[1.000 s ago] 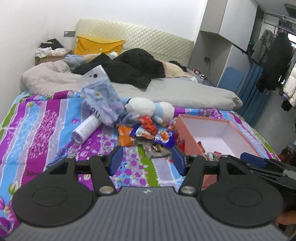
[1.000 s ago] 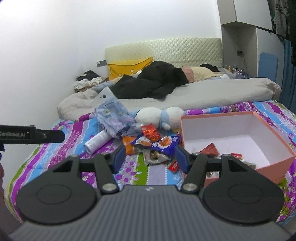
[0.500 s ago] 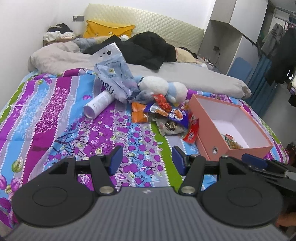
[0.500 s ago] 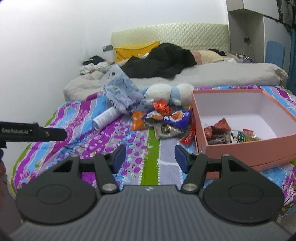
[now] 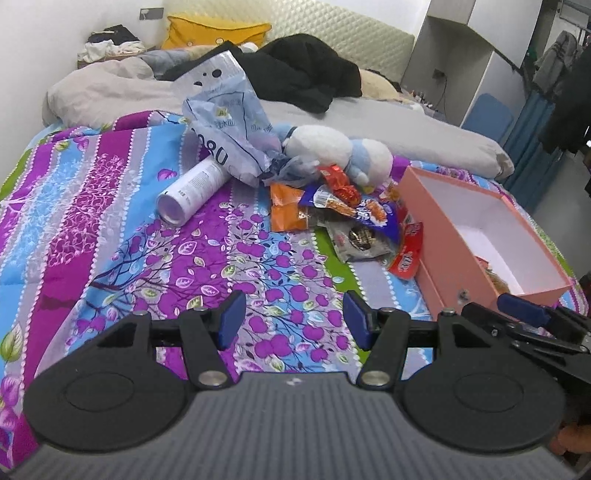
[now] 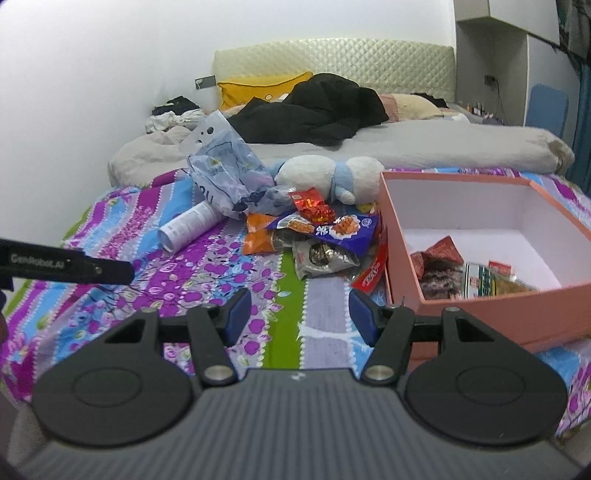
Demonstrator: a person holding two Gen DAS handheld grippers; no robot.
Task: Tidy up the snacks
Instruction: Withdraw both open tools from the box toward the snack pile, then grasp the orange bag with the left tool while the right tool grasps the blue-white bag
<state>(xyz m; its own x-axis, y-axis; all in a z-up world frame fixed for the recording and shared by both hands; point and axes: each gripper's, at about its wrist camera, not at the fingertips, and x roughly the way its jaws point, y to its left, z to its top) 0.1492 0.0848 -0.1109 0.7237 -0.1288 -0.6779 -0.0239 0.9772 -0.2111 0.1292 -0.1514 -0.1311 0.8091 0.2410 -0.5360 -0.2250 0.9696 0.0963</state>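
A heap of snack packets lies on the flowered bedspread: an orange packet [image 5: 286, 208], a blue-purple packet [image 6: 332, 230], a grey packet [image 6: 321, 258] and a red packet [image 5: 406, 254] leaning at the box. The pink box [image 6: 480, 314] with a white inside holds a few packets [image 6: 476, 278]; in the left wrist view the pink box [image 5: 443, 236] stands right of the heap. My left gripper [image 5: 293, 319] is open over bare bedspread, short of the heap. My right gripper [image 6: 299, 314] is open too, nothing between its fingers, near the box's front left corner.
A white tube [image 5: 192, 190], a crumpled pale blue bag [image 5: 229, 129] and a white-and-blue plush toy [image 5: 340, 149] lie behind the snacks. Grey duvet [image 5: 369, 122], black clothes [image 5: 306, 79] and a yellow pillow [image 5: 210, 35] fill the bed's far half. The left gripper's side [image 6: 66, 264] shows at left.
Both grippers have sunk and come closer to the bed; the snack heap and the box now look larger and lower in both views. Their jaws kept the same width.
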